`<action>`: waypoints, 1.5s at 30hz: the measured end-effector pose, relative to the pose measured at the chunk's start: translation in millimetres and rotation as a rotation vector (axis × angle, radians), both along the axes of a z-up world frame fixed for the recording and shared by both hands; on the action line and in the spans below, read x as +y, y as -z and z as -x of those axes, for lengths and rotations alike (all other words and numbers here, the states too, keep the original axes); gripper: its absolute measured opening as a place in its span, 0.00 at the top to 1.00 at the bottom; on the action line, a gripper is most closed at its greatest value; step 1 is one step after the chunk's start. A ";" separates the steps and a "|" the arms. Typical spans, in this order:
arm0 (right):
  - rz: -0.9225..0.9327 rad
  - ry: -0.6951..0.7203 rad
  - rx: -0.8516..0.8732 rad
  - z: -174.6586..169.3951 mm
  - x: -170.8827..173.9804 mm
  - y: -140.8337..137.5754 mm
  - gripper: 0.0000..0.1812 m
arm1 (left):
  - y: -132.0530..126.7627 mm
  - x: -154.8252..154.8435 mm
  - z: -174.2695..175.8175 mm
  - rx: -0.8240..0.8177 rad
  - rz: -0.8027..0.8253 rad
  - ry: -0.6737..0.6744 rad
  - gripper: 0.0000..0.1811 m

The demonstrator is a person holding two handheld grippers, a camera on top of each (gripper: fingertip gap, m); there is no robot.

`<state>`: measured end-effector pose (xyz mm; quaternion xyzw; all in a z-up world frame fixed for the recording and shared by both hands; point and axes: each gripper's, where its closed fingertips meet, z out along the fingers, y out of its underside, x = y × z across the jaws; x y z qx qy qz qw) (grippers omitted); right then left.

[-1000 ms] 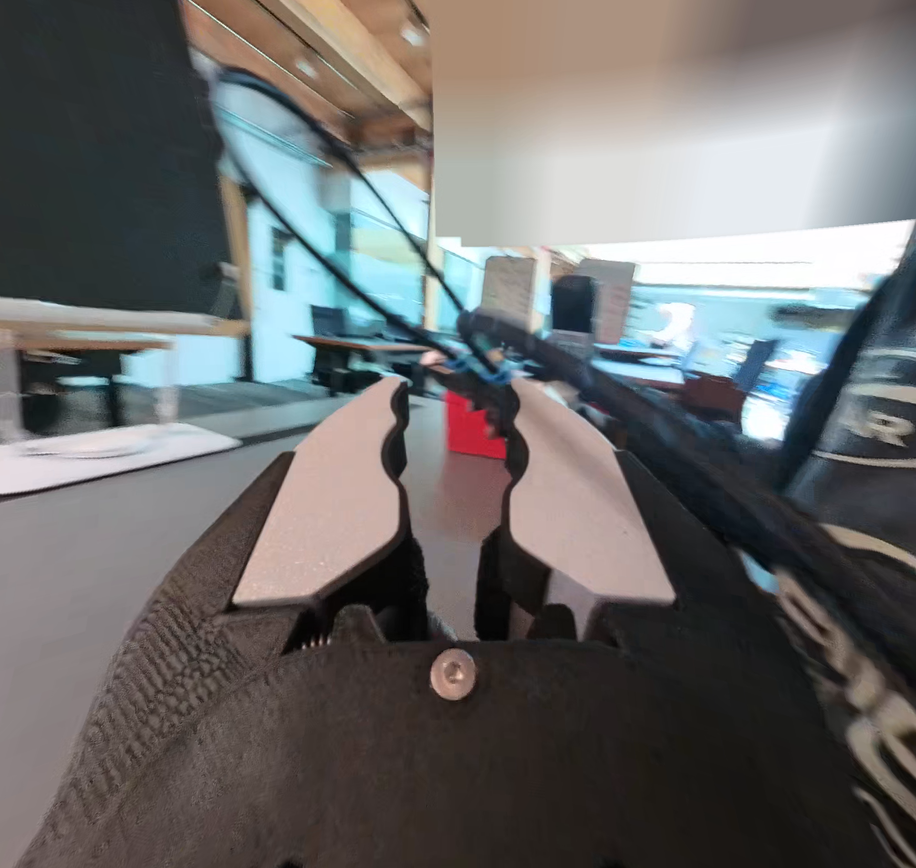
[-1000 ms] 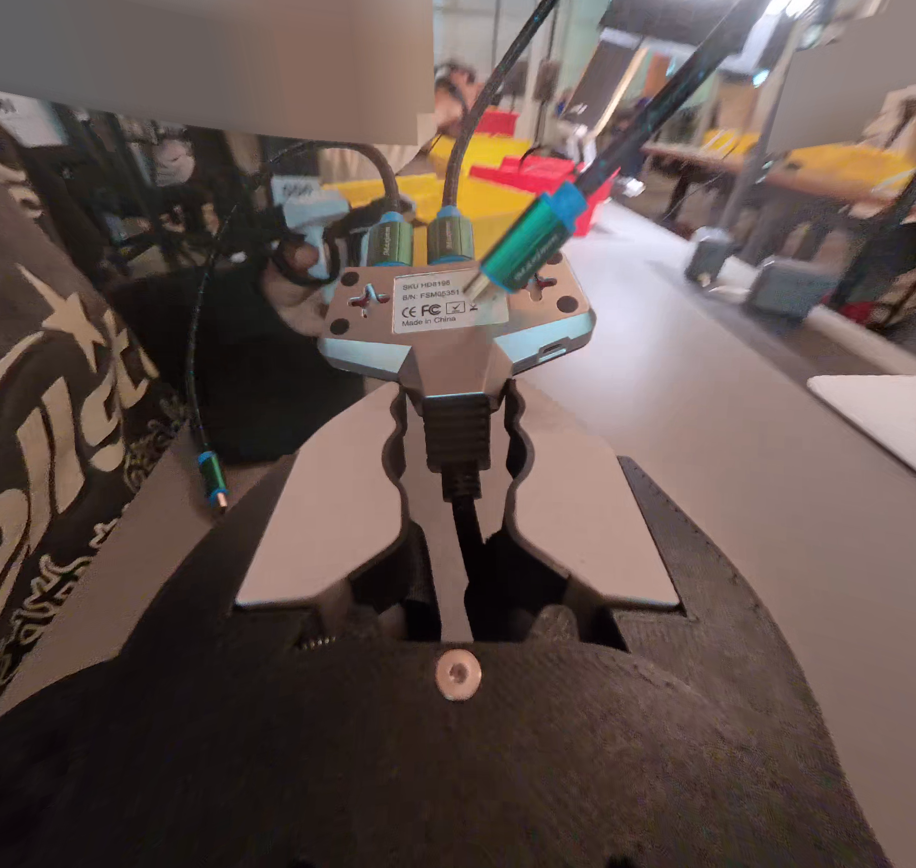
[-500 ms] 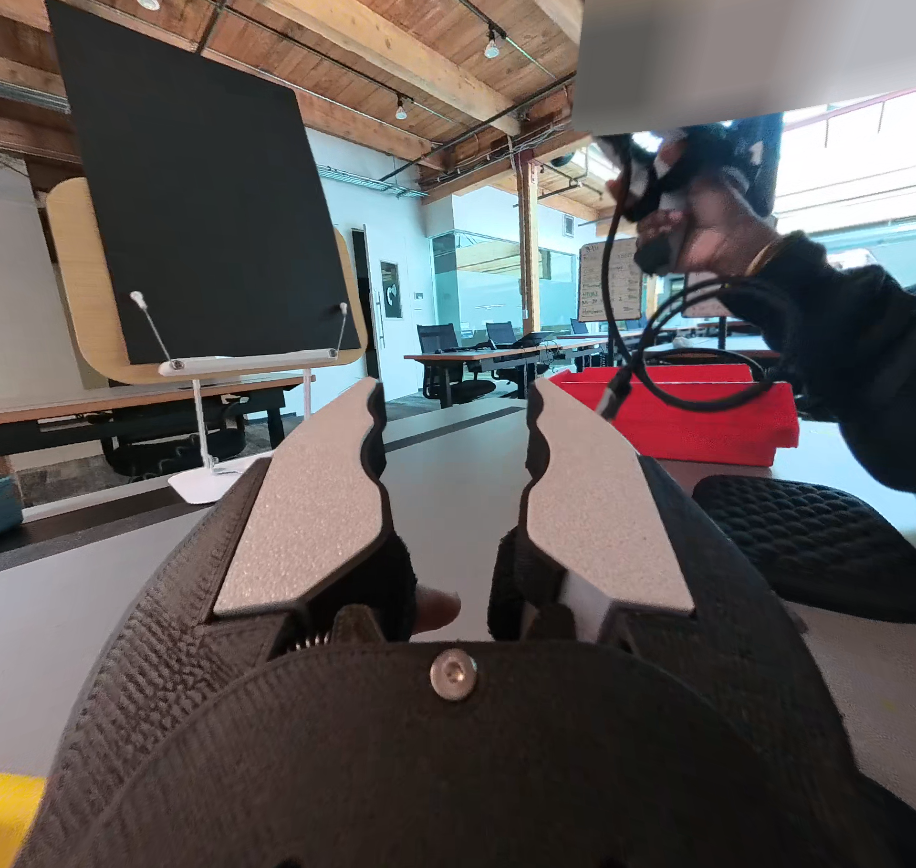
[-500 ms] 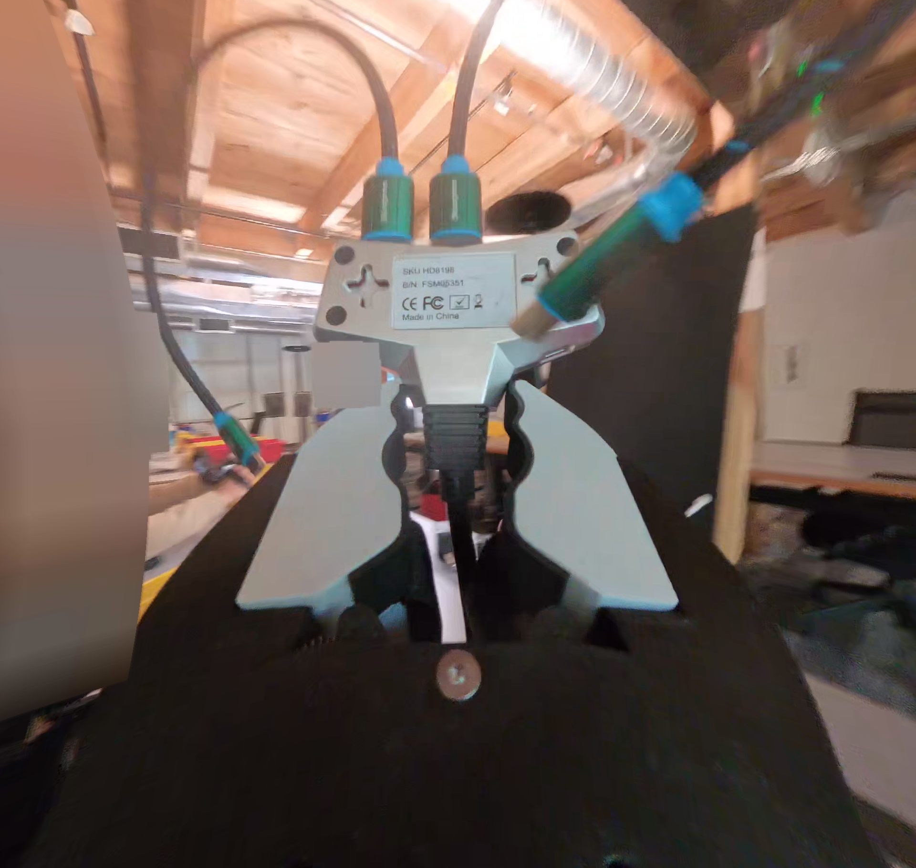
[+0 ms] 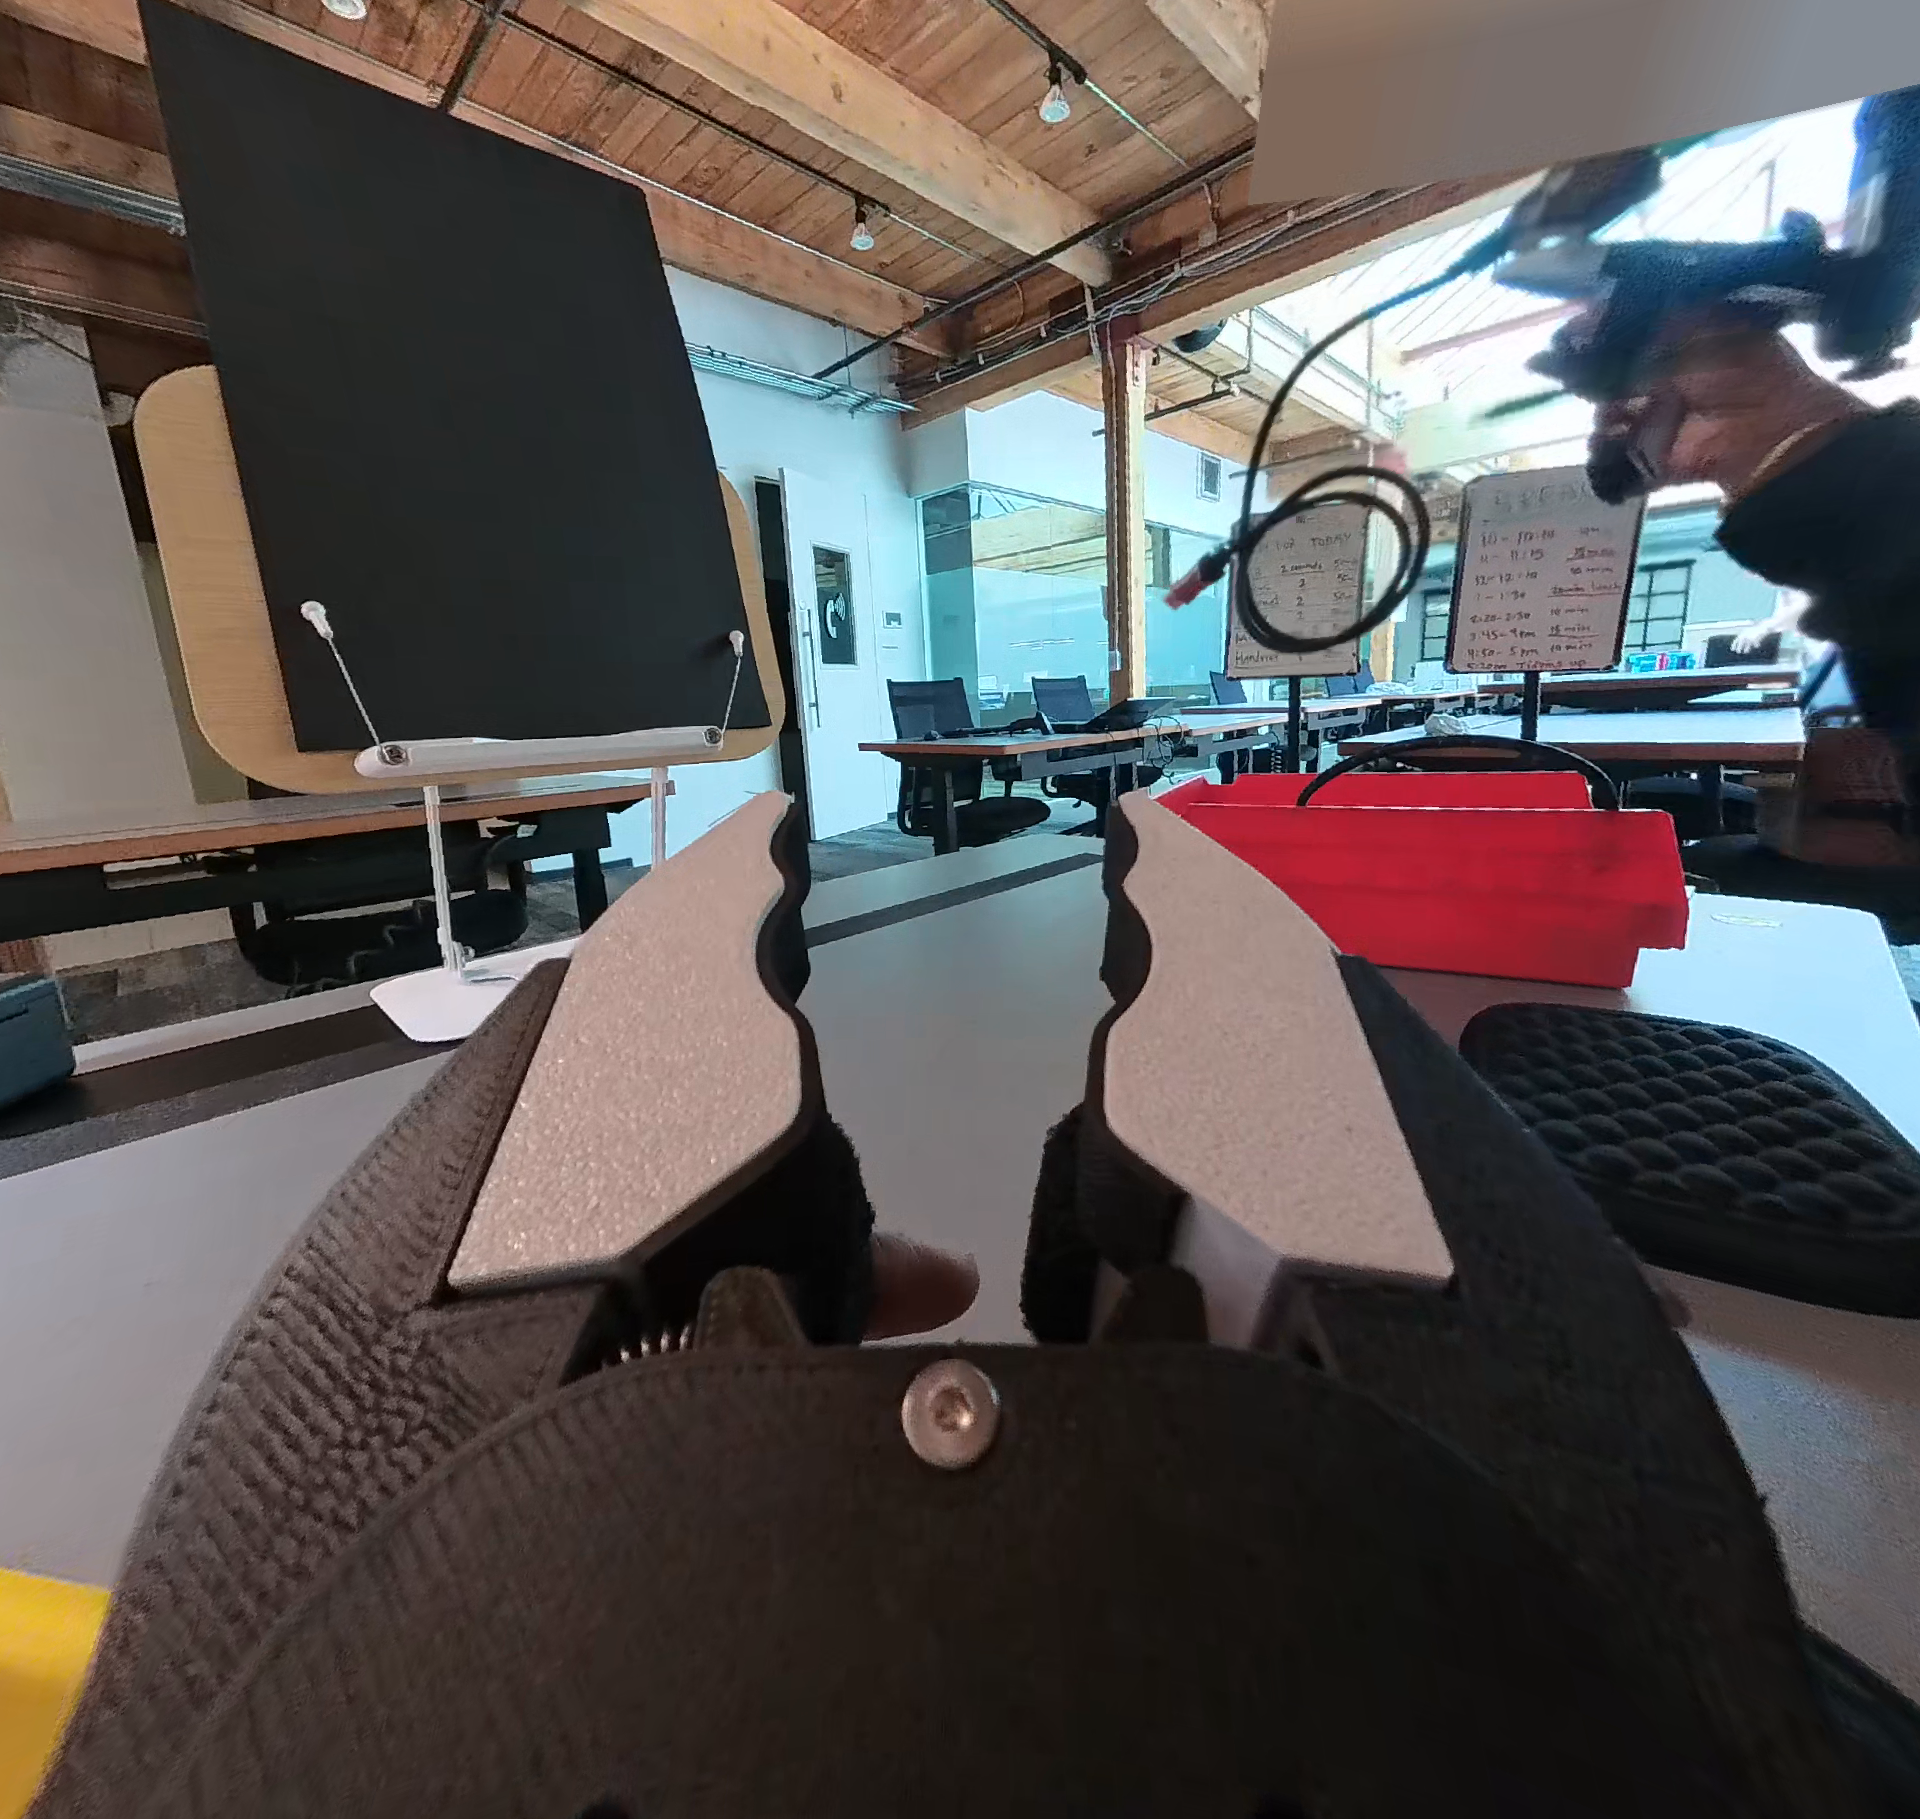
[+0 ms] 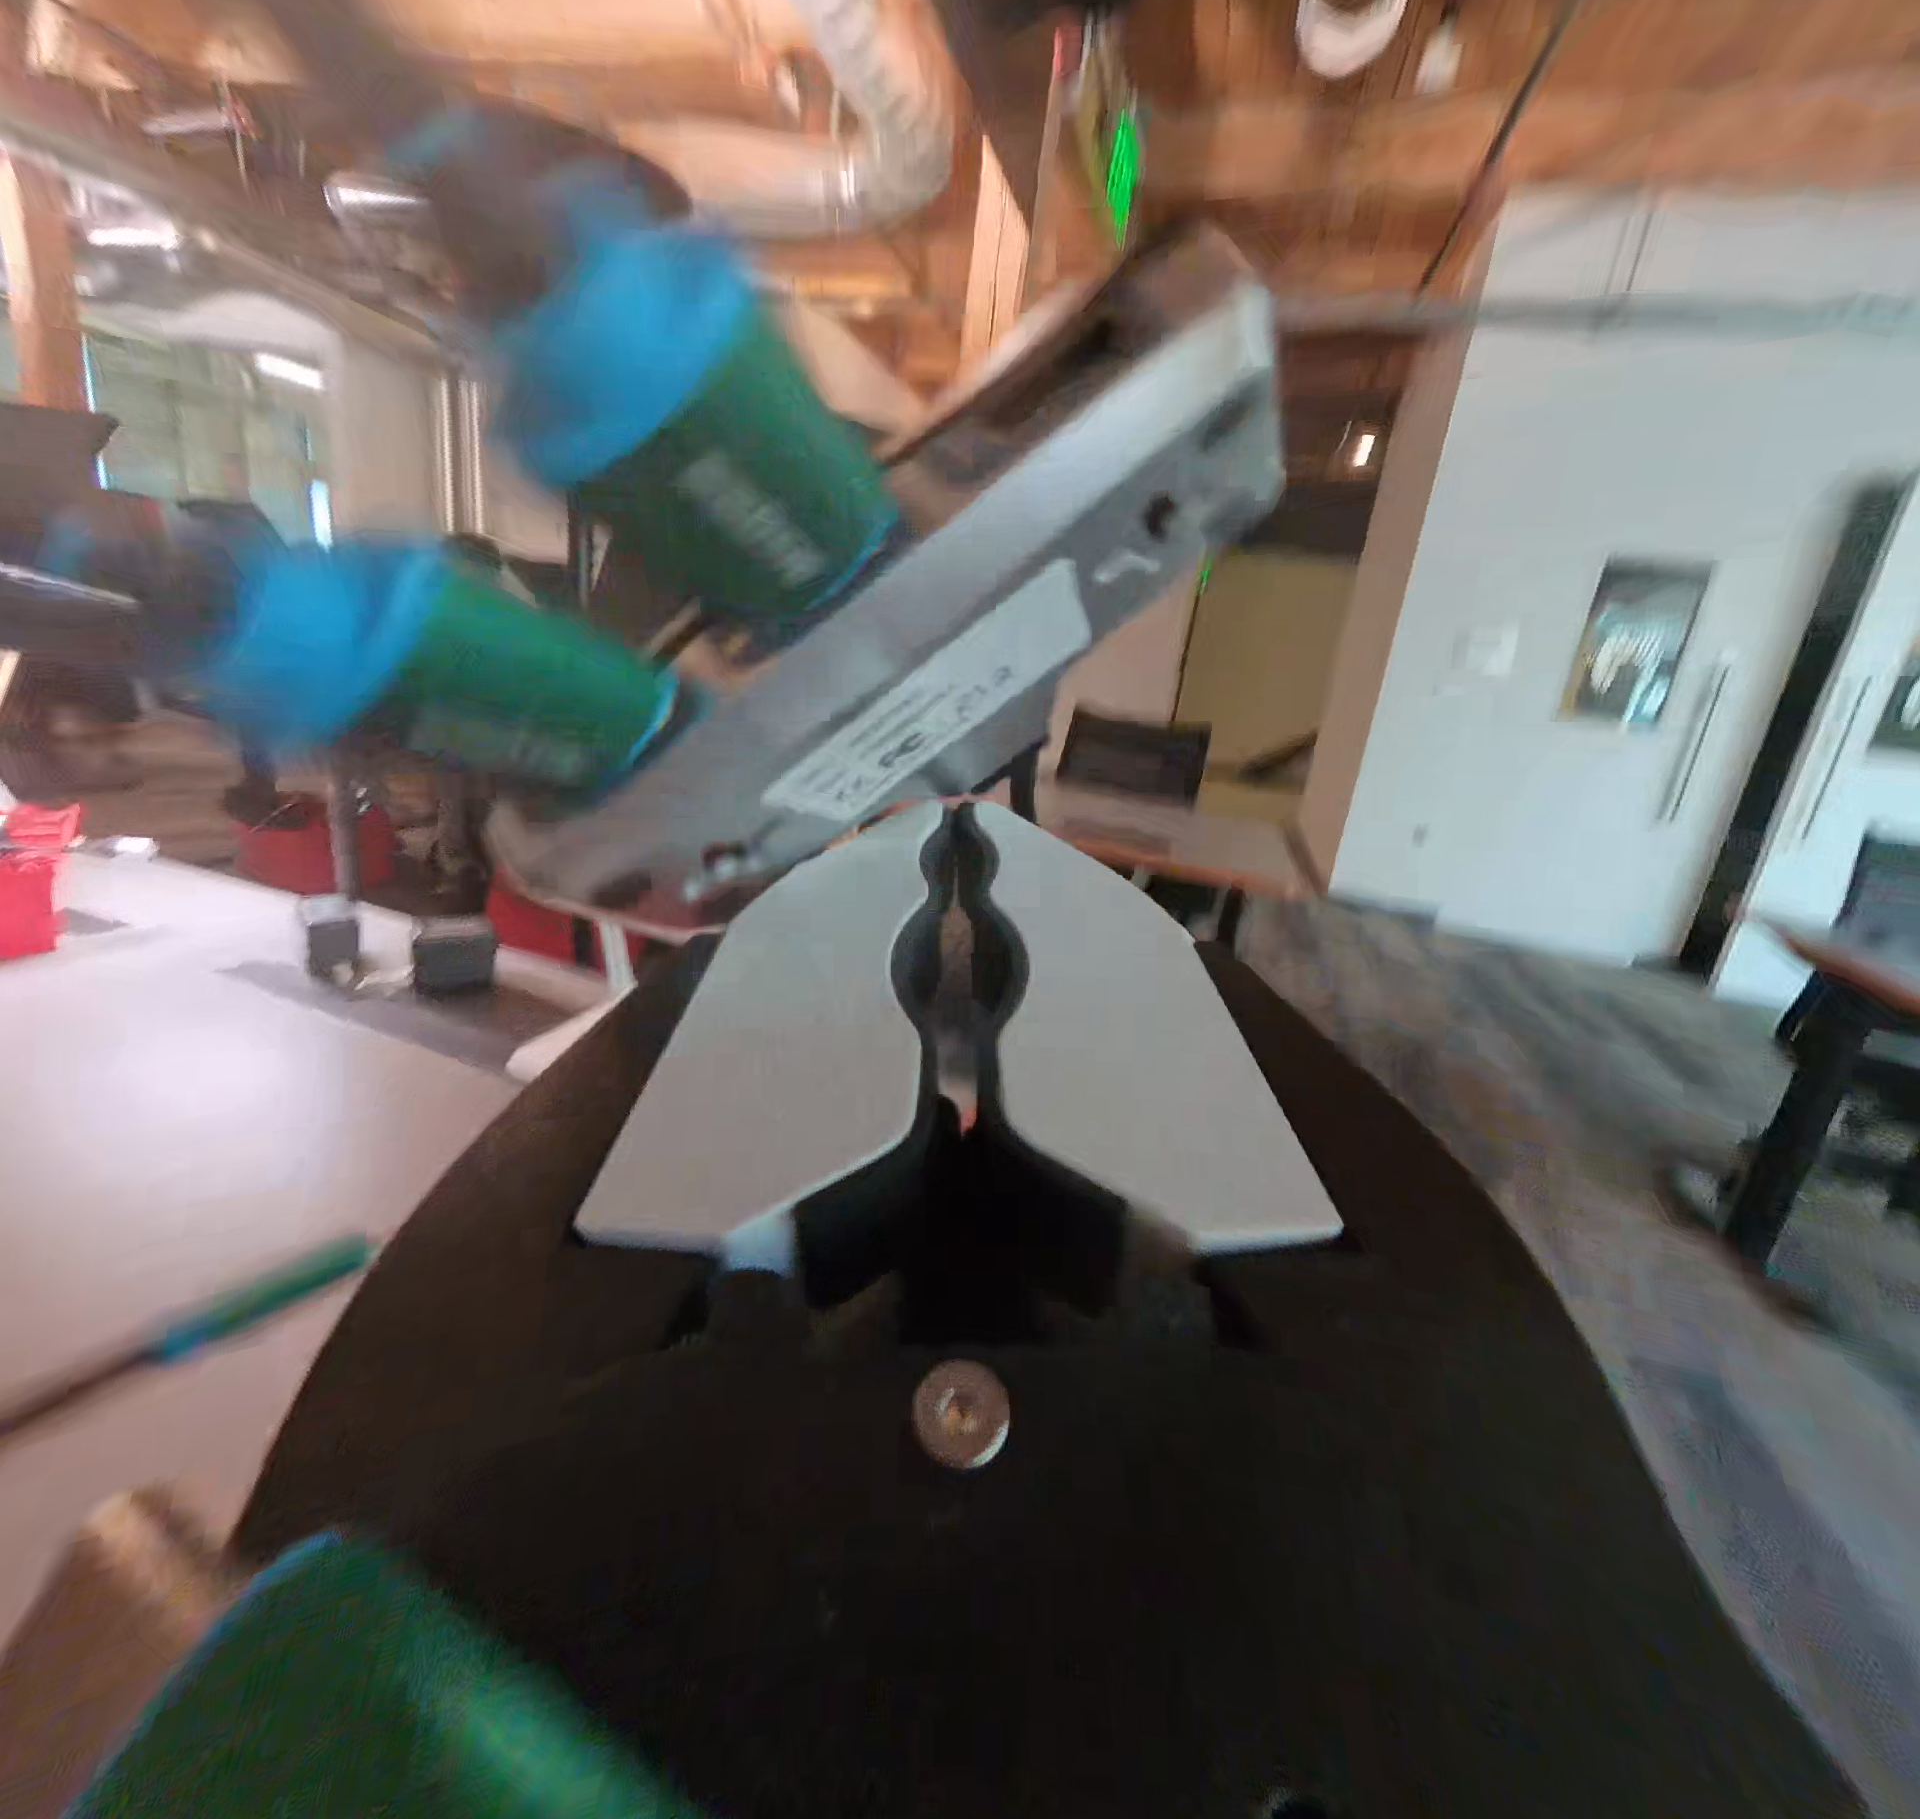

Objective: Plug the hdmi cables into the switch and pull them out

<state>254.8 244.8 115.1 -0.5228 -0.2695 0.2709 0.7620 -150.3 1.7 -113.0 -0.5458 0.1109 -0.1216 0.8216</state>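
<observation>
The left gripper (image 5: 951, 896) stood released, its jaws well apart and empty, held low over the grey table (image 5: 208, 1250). The right gripper (image 6: 958, 819) was clenched almost fully; whether anything thin was pinched between its tips could not be told from the blurred picture. The HDMI switch (image 6: 935, 647) hung tilted just beyond those tips, seemingly touching them.

**Step in hand.** Two HDMI plugs (image 6: 717, 481) sat seated side by side in one edge of the switch. A third plug (image 6: 343, 1686) showed loose at the lower left corner of the right wrist view, out of any port. By judgement, the work stood in the plugging phase or between plugging and pulling; the frames did not settle which.

**Next move.** The switch would need steadying first, since motion blur suggested it was swinging. The empty left gripper would then have to close on a plug body, not on its cable, and travel in line with the port.

**Materials and shapes.**
- Switch: flat silver metal housing with chamfered corners, a pale label on its face and small side openings.
- Plugs: green shells, probably metal, with blue collars and dark cables.
- Gripper fingers (image 5: 665, 1073): grey grainy faces, wavy inner edges, black textured bodies.
- Elsewhere: a red plastic bin (image 5: 1434, 876), a black dimpled pad (image 5: 1704, 1146) and a dark board on a white stand (image 5: 457, 377).
</observation>
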 end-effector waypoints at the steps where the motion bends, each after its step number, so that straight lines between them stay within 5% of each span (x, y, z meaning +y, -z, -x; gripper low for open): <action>1: 0.094 0.001 -0.037 -2.6 5.4 18.4 1.00 | -0.3 -0.1 0.0 -0.001 -0.001 0.001 0.70; 8: 0.606 -0.010 0.003 -4.6 58.3 174.0 1.00 | -1.0 2.0 1.4 -0.017 0.004 0.001 0.70; 13: 0.768 -0.084 -0.007 7.8 84.0 226.9 1.00 | 2.3 3.3 0.1 -0.014 0.020 0.006 0.70; 17: 0.715 -0.036 -0.168 12.8 88.6 221.8 0.96 | 3.7 4.9 -1.1 -0.005 0.028 0.010 0.70; 20: 0.785 -0.072 -0.340 16.4 80.5 224.9 0.79 | 4.6 5.2 -2.5 0.002 0.032 0.014 0.70; 24: 1.051 -0.393 -0.576 16.6 25.5 231.4 0.50 | 4.7 4.4 -3.3 -0.003 0.033 0.024 0.70; 26: 1.155 -0.530 -0.677 8.1 -4.5 231.7 0.45 | 3.8 3.5 -3.9 -0.002 0.028 0.028 0.70; 29: 1.290 -0.476 -0.913 -14.1 -22.5 254.9 0.49 | 3.5 2.5 -4.4 0.002 0.026 0.028 0.70; 33: 1.460 -0.572 -0.976 2.4 -41.9 269.4 0.83 | 4.6 3.0 -4.2 0.008 0.032 0.023 0.70; 45: 1.164 -0.353 -1.077 7.7 7.6 187.2 0.85 | 7.2 4.9 -3.9 0.007 0.048 0.022 0.70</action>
